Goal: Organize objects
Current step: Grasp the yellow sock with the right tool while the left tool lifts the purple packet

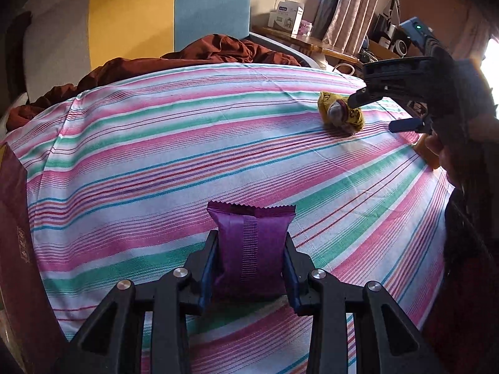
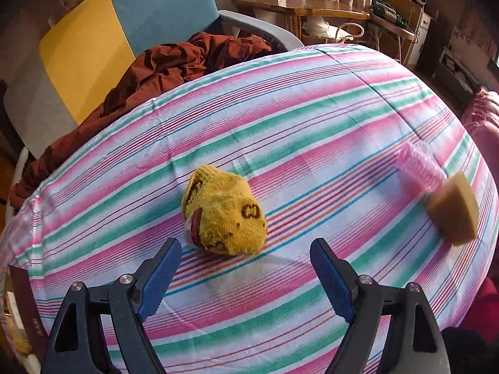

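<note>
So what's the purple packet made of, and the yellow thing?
The purple packet looks like shiny plastic film: it has a zigzag-cut top edge and a ribbed seam down the middle. The yellow thing looks like soft knitted fabric, probably a balled-up sock: fine ribs and a fuzzy, matte surface.

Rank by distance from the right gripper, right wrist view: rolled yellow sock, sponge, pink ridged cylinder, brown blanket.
From the right gripper, jaws open:
1. Rolled yellow sock, just ahead, slightly left.
2. Sponge, far right.
3. Pink ridged cylinder, right, just behind the sponge.
4. Brown blanket, at the back left, off the striped sheet.
</note>
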`<state>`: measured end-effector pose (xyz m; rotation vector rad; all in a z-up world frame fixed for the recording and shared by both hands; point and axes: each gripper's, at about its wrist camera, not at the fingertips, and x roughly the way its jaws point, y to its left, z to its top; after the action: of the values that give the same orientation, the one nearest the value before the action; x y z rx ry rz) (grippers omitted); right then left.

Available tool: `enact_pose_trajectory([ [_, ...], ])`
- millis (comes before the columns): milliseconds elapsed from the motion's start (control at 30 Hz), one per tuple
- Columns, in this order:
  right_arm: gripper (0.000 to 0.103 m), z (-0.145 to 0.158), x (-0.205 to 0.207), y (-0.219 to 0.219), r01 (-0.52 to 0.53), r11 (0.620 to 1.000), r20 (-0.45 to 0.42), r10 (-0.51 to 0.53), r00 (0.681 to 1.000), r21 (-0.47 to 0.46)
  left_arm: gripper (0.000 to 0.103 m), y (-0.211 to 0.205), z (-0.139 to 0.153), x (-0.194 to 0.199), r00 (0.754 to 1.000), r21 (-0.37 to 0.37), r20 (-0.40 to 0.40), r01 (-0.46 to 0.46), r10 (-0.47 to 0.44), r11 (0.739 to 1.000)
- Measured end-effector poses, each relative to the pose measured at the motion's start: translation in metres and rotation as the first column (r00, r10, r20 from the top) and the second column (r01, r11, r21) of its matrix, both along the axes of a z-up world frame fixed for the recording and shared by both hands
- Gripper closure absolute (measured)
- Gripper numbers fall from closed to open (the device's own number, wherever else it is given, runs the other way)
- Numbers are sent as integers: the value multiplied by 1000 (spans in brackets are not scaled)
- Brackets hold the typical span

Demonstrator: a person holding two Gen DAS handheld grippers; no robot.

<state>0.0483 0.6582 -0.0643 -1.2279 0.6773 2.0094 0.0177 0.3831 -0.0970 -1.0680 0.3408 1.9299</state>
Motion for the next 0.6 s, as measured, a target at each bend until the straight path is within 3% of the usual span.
enact_pose_trajectory([
  [67, 17, -8, -12, 7, -13, 1000, 39, 12, 999, 20, 66, -2, 0, 0, 1000, 9, 5, -5, 5, 1000],
  [200, 20, -24, -25, 15, -33, 999, 16, 33, 999, -3, 66, -4, 0, 1, 1000, 27, 1, -7, 7, 1000],
  [267, 45, -35, -31, 15, -70, 995, 14, 71, 997, -69, 65, -4, -1, 3, 1000, 33, -7, -9, 9, 999],
  [333, 54, -32, -34, 9, -98, 995, 21, 98, 995, -23, 65, -3, -1, 4, 1000, 37, -14, -12, 13, 999],
  [467, 59, -31, -38, 0, -149, 989, 15, 150, 989, -16, 65, -3, -2, 4, 1000, 45, -15, -21, 22, 999],
  [600, 59, -25, -50, -28, -291, 956, -22, 291, 957, -22, 65, -4, -2, 7, 999, 32, -33, -14, 15, 999],
])
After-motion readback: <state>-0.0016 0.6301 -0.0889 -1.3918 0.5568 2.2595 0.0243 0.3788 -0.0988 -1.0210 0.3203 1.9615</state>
